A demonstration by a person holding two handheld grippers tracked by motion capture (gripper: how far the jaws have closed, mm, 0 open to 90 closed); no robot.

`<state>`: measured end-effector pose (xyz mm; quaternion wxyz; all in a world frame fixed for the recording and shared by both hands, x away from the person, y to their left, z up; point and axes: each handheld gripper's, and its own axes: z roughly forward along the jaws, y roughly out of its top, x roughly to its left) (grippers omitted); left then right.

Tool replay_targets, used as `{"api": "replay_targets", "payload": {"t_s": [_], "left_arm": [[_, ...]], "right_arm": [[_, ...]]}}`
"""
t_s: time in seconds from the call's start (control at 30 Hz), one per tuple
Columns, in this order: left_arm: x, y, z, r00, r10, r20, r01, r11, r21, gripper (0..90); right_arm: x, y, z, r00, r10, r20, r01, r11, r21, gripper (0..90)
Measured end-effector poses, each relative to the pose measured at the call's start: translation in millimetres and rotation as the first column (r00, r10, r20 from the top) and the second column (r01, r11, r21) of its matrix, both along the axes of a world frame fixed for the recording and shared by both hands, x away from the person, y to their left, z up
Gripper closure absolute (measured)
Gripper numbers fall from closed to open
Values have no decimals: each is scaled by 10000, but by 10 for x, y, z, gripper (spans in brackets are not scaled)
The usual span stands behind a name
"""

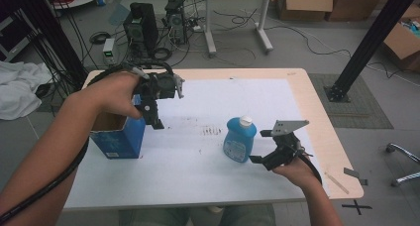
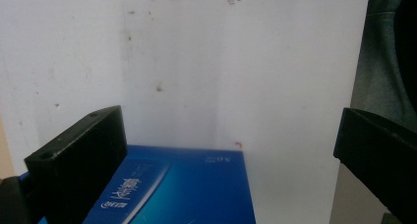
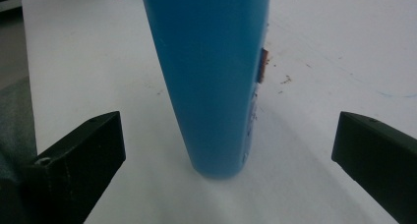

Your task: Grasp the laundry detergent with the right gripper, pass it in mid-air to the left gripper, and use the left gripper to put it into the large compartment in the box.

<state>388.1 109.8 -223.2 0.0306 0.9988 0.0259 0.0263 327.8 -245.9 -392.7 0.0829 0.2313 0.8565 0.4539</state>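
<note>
We have the right gripper (image 1: 261,146) wide open, nothing held, just right of the upright blue bottle (image 1: 239,140) mid-table. Left gripper (image 1: 154,118) also gaping and empty above the open blue box (image 1: 119,136) at left. Nothing grasped yet; grabbing the bottle, probably boxing it, remains.

The wooden table (image 1: 317,112) carries a white sheet (image 1: 198,161) with dark specks. On the sheet stand an open blue box (image 1: 121,139) and a blue bottle (image 1: 239,141), well apart.

The blue rectangular cardboard box (image 2: 172,189) bears white printed lettering at six o'clock in the left gripper view, too blurred to read.
</note>
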Motion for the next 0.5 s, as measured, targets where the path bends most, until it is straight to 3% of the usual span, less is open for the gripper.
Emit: {"api": "replay_targets", "payload": {"t_s": [0.5], "left_arm": [[-22,52,-9,9999,67,-74,-68,9999,-111,1]], "right_arm": [[27,266,-335,9978,-436,504,397,9964,754,0]]}}
